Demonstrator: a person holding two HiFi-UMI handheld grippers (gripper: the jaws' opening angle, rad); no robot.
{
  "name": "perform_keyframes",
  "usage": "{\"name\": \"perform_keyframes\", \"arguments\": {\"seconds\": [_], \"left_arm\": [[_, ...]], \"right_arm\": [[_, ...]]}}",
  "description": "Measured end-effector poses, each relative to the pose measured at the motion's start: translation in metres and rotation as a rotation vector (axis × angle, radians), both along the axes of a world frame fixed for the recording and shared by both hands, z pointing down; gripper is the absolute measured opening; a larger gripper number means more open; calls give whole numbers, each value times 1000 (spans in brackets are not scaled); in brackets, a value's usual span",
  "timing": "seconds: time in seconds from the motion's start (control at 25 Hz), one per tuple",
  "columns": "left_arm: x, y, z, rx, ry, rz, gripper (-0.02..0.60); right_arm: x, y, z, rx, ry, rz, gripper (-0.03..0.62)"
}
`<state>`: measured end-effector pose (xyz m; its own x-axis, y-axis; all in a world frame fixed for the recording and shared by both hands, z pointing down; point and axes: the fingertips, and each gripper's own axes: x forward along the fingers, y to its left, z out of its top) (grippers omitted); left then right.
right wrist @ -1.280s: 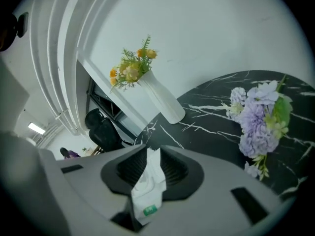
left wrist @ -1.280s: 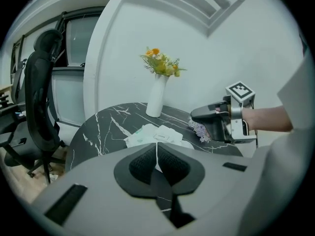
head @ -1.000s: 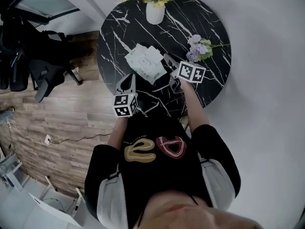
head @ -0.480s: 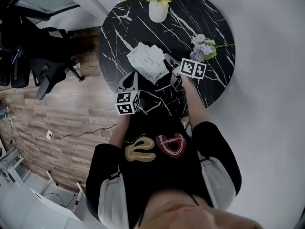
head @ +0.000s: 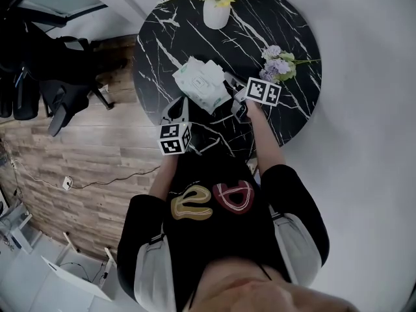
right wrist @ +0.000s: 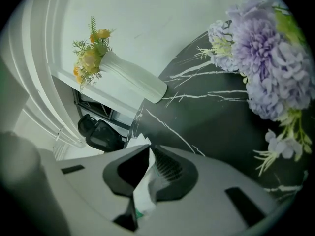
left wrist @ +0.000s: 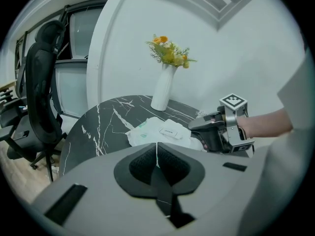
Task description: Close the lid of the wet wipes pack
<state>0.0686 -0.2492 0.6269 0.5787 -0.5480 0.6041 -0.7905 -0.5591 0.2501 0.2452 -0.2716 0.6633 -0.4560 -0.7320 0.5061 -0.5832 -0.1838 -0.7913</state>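
The white wet wipes pack (head: 203, 83) lies on the round black marble table (head: 276, 25), left of its middle. In the left gripper view the wet wipes pack (left wrist: 160, 131) shows a flat flap with a small label on top. My right gripper (head: 231, 83) is at the pack's right edge. The right gripper view shows my right gripper (right wrist: 146, 149) shut on a white fold of the pack (right wrist: 143, 188). My left gripper (head: 176, 112) hovers at the table's near left edge, just short of the pack. In its own view the left gripper (left wrist: 156, 145) is shut with nothing in it.
A white vase (head: 212, 15) of yellow flowers stands at the table's far edge. A purple flower sprig (head: 275, 64) lies right of my right gripper. A black office chair (head: 62, 86) stands on the wooden floor to the left.
Both grippers and the pack sit slightly higher and further right in the head view than a second ago. Over the last half second nothing visibly moved.
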Motion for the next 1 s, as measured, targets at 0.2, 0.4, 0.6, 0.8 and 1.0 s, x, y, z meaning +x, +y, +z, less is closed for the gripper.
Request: {"name": "perform_keyframes", "arguments": {"seconds": [0.2,0.4,0.6,0.8,1.0], "left_arm": [[-2,-3,-1,0,8,-5,21],[-4,-6,4,-9,8,-7,21],[-2,-7,2,-5,15,-6,21],[-4,-9,0,0,13,-6,21],[-11,-12,-4,13,9,-12,21]], "right_arm": [[-1,-1,0,0,-5,1,29],[-1,-3,-7,22,7,4,23],[-2,-3,-20,60,45,-20,20],[-5,-3,-33,104,85,-47,18],[-14,-2,-47,173,181,-119,18]]}}
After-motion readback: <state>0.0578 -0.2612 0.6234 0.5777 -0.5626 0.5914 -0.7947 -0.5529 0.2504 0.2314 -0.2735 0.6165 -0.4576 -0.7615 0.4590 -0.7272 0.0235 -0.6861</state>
